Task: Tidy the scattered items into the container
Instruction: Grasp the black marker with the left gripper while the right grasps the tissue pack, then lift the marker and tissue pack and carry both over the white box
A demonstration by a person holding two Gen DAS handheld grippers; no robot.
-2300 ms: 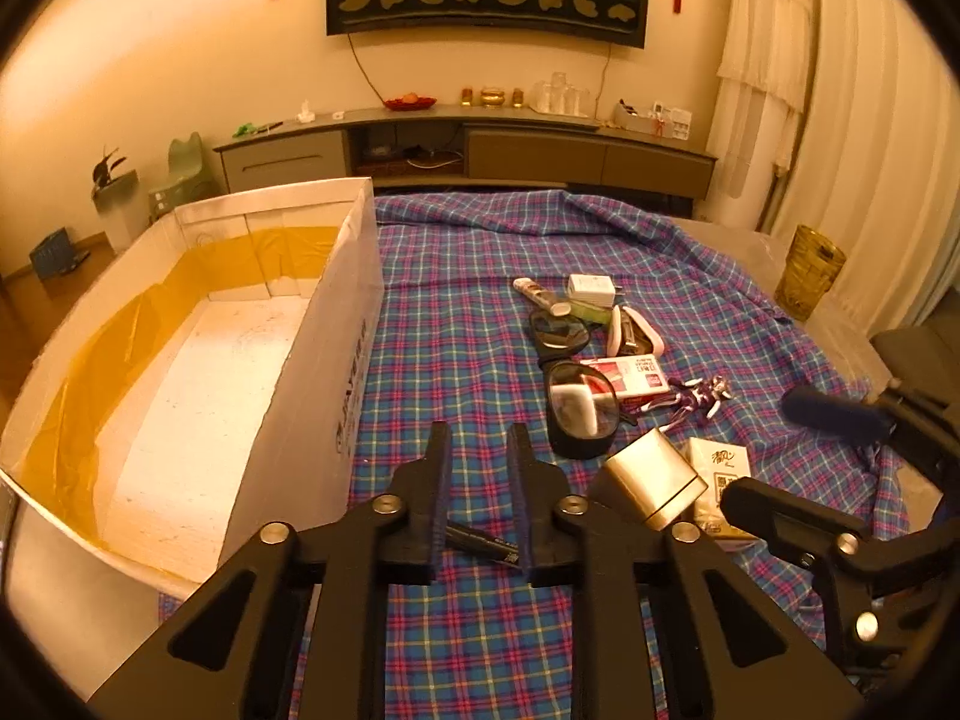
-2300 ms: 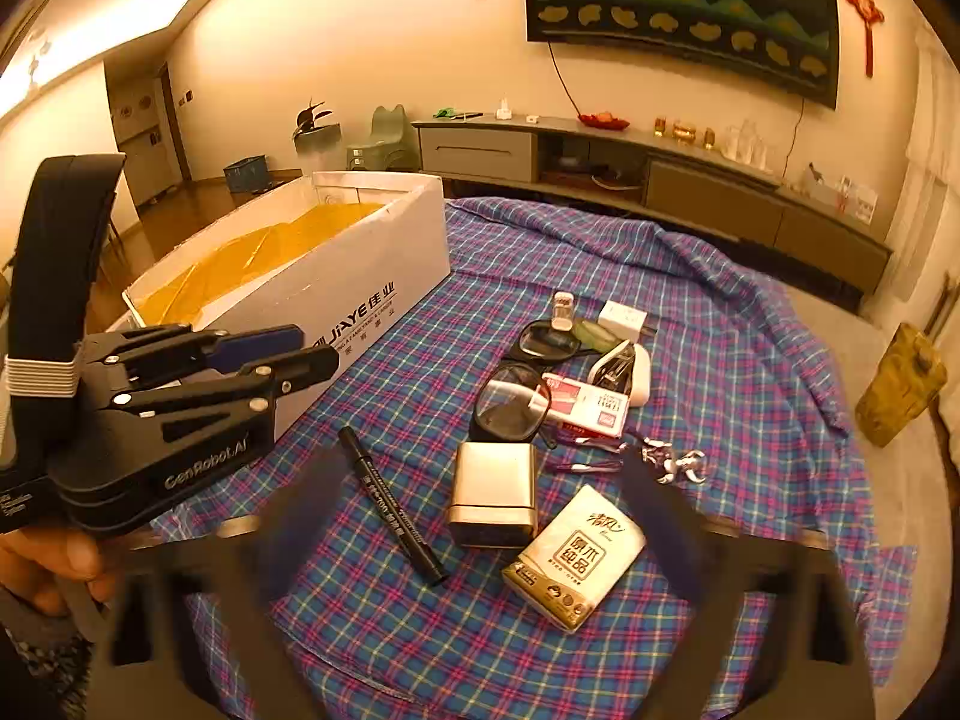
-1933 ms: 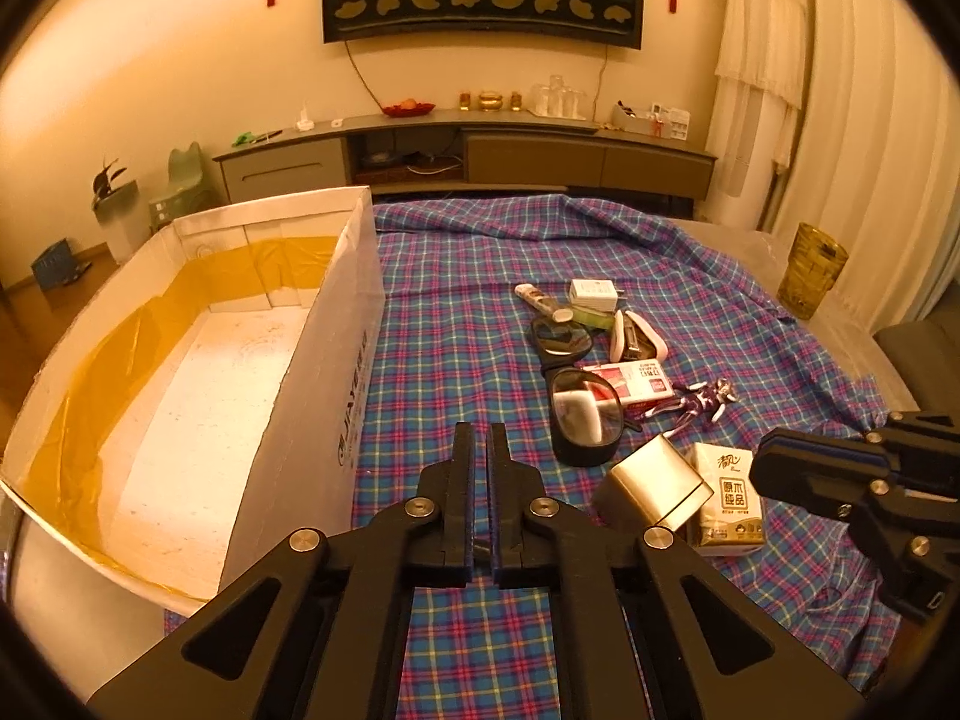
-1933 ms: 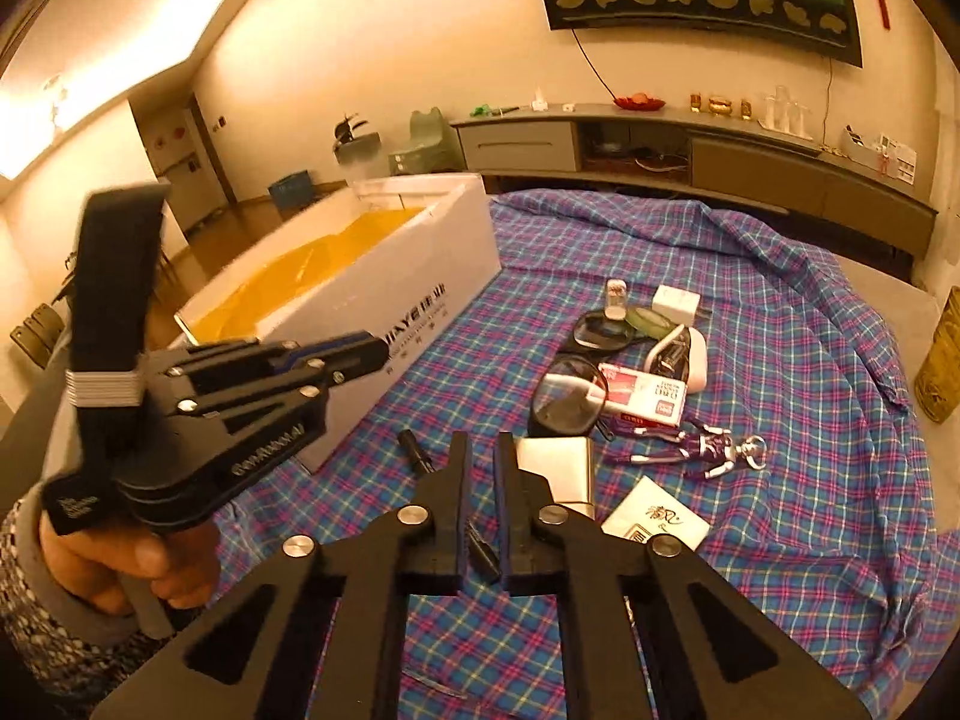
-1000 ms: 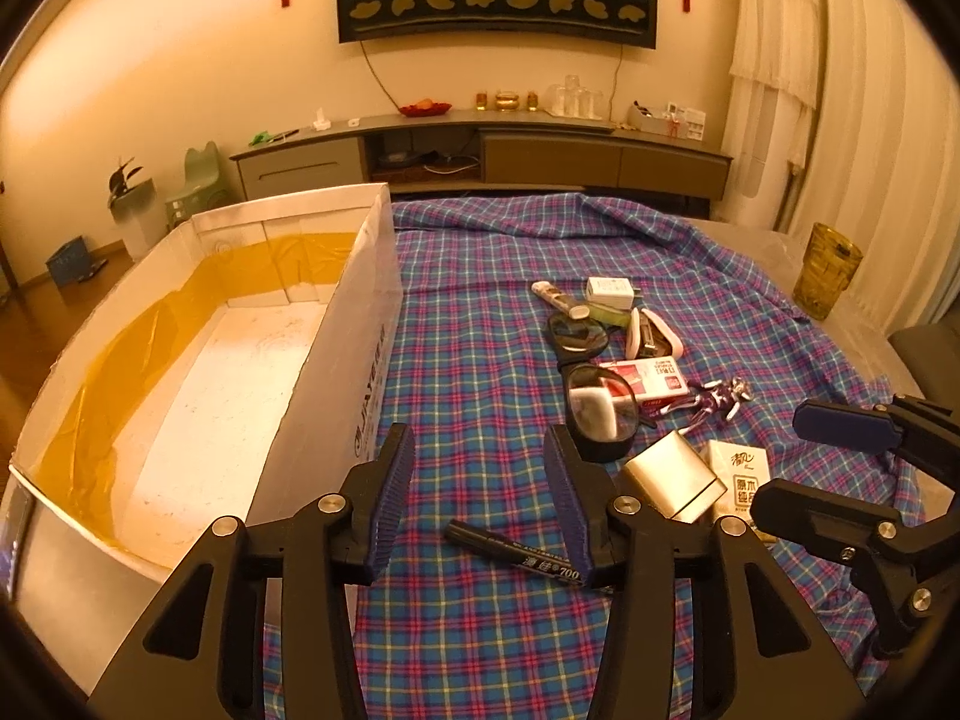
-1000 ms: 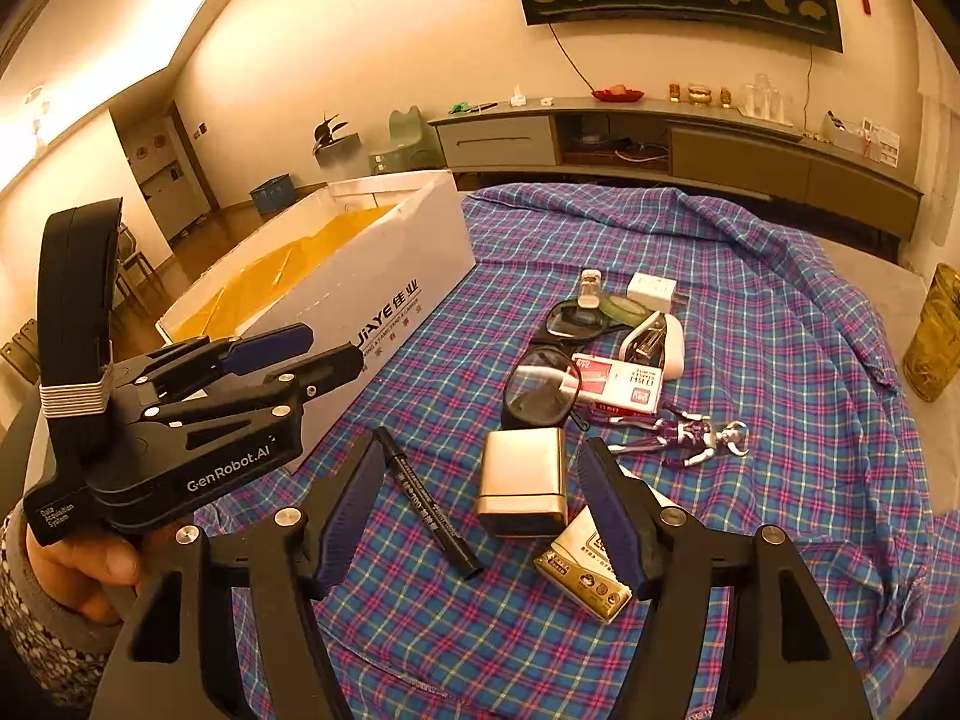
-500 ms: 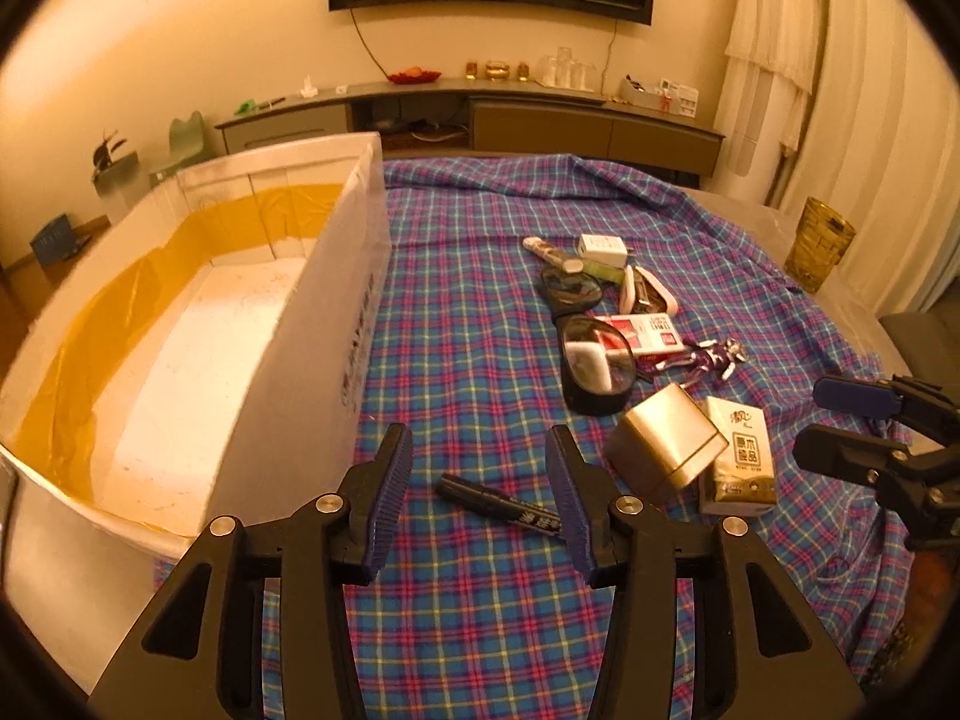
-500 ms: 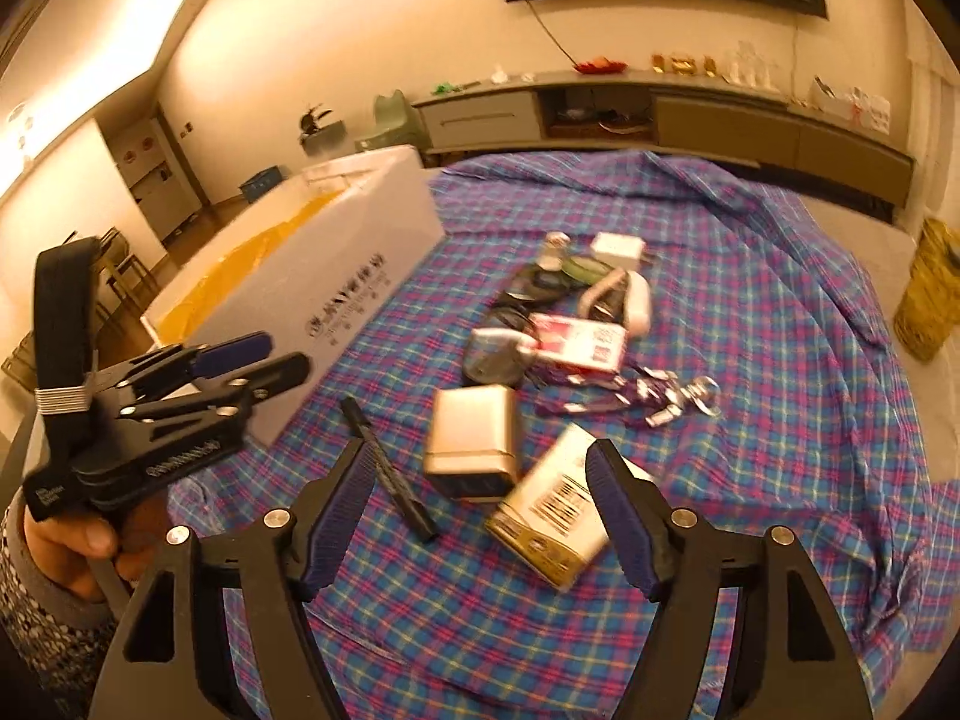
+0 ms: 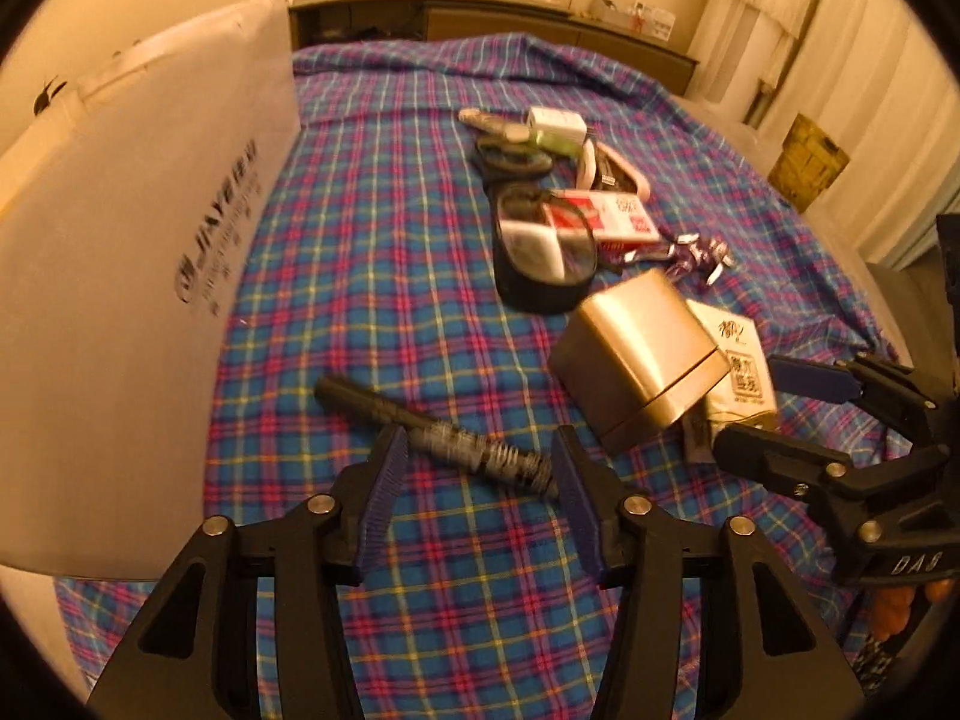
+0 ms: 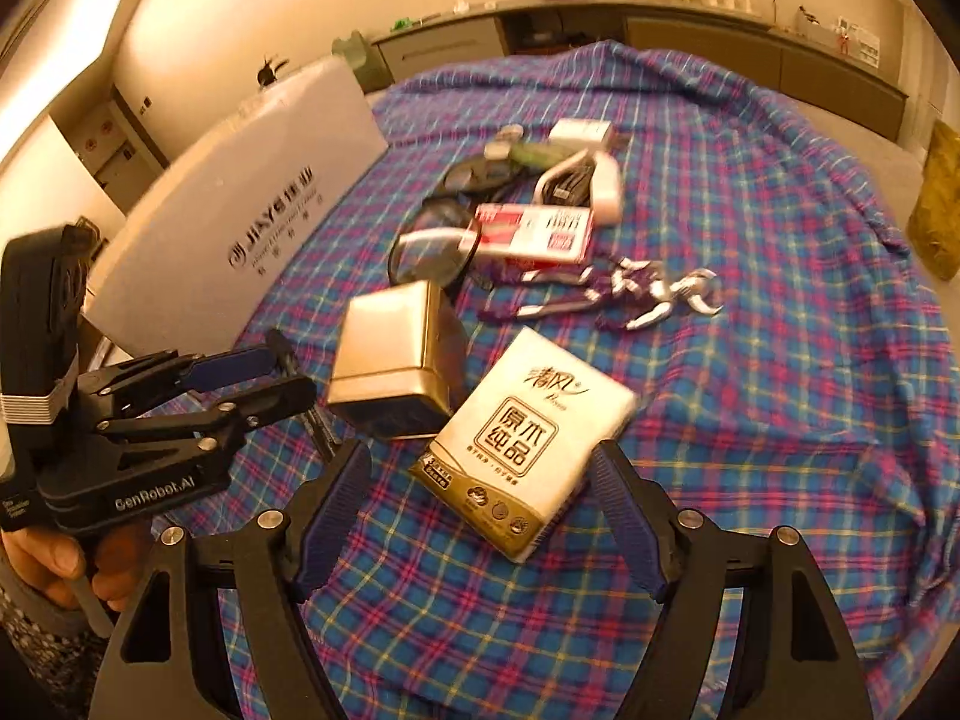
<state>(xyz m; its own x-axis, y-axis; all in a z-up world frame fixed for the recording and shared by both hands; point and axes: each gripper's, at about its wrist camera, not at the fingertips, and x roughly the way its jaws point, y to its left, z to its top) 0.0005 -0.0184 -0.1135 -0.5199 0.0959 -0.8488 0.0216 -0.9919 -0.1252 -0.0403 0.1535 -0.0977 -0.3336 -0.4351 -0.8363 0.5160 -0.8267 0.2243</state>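
My left gripper [image 9: 477,450] is open, low over the plaid cloth, with a black marker [image 9: 432,435] lying between its fingertips. My right gripper [image 10: 480,462] is open, its fingers on either side of a white and gold tissue pack [image 10: 525,441]. A gold metal tin [image 9: 639,357] lies between the marker and the pack; it also shows in the right wrist view [image 10: 393,357]. The white cardboard box [image 9: 126,276] stands at the left, only its outer wall showing. The right gripper shows in the left wrist view [image 9: 780,414], and the left gripper in the right wrist view [image 10: 282,369].
Further back lie a magnifying glass [image 9: 543,255], a red and white carton [image 9: 606,219], a small purple and silver figure [image 10: 624,294], a white case [image 10: 579,180] and other small items. A sideboard [image 10: 630,30] runs along the far wall.
Both grippers shut and opened again, then moved down and forward. The left now straddles the marker and the right straddles the tissue pack. The box's inside has gone out of view.
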